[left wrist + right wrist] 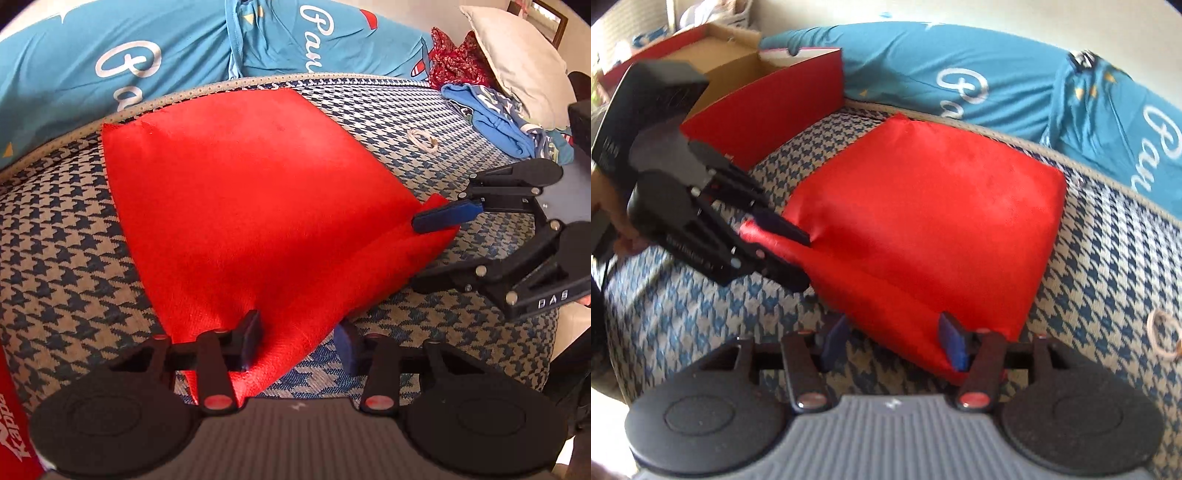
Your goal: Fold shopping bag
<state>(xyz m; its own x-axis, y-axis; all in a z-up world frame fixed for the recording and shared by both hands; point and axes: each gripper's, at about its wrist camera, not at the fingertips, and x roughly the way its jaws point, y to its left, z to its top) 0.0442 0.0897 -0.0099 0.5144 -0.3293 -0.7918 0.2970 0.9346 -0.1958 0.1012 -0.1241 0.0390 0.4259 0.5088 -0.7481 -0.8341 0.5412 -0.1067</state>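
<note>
Left tool [299, 341]: jaws drawn in narrow on the near left corner of the shopping bag [251, 199]. Red fabric is bunched between the pads. From the right wrist view, one finger of this tool [790, 253] lies over the corner and the other under it.

Right tool [894, 341]: jaws stand at a middling width. The bag's near right corner lies between them. One pad touches the fabric, the other is clear of it over the mattress, so there is no grip. From the left wrist view, one blue finger rests above the corner and the other sits below.

Shopping bag [923, 206]: red, plain and roughly four-sided, with no handles visible. It lies on the houndstooth mattress [55, 240].
- Long axis: runs from the two tools away to the piped far edge of the mattress.
- Far end: lies flat, touching the piping.
- Near edge: raised in a ridge that spans from one tool to the other.

Surroundings:
- Blue bedding [147, 44] with white script lies beyond the piping.
- An open red box [761, 92] sits at the far left, near the bag.
- A small pale ring [423, 142] lies on the mattress to the right of the bag, apart from it.
- A heap of blue clothes [498, 122] and a pale pillow [517, 55] are farther right.
</note>
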